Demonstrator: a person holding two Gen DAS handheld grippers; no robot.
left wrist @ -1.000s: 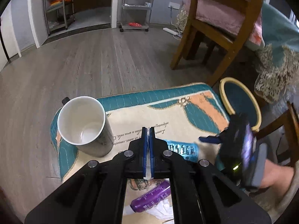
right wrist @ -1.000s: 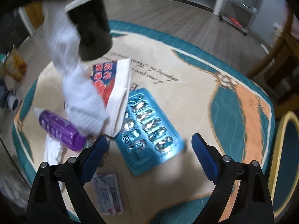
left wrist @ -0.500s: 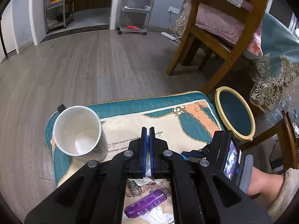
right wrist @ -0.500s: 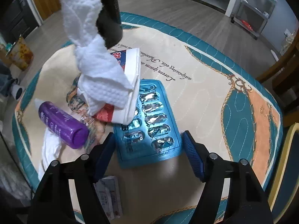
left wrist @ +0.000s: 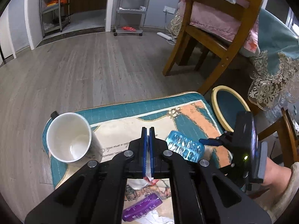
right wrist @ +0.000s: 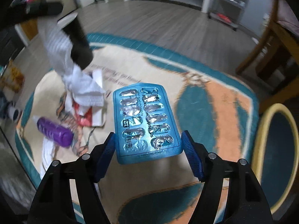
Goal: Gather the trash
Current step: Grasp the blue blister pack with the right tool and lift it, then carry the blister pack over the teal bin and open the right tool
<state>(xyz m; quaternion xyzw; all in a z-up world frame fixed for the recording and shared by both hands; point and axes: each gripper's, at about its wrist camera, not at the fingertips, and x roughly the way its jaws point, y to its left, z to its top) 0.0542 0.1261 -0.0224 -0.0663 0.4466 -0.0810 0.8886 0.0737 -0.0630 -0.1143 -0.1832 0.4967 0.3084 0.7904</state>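
Open wood floor point(left wrist: 89, 69) spreads beyond the rug's point(right wrist: 220, 112) far edge; chair legs point(left wrist: 214, 69) and a round stool point(right wrist: 276, 149) crowd its right side. The right gripper point(right wrist: 149, 149) grasps the blue pill sheet point(right wrist: 147, 121) by its side edges, lifted clear of the rug. The left gripper point(left wrist: 148, 140), jaws clenched, pinches a white paper towel point(right wrist: 82, 87) hanging beside the cup point(left wrist: 69, 136).

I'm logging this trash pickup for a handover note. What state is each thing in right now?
Blue foil blister pack: emptied, lifted off the mat, gripped by its side edges.
Right gripper: shut on the blister pack.
White paper tissue: hanging pinched in the left gripper.
Left gripper: shut on the tissue.
White paper cup: upright, empty.
Purple tube: lying on its side.
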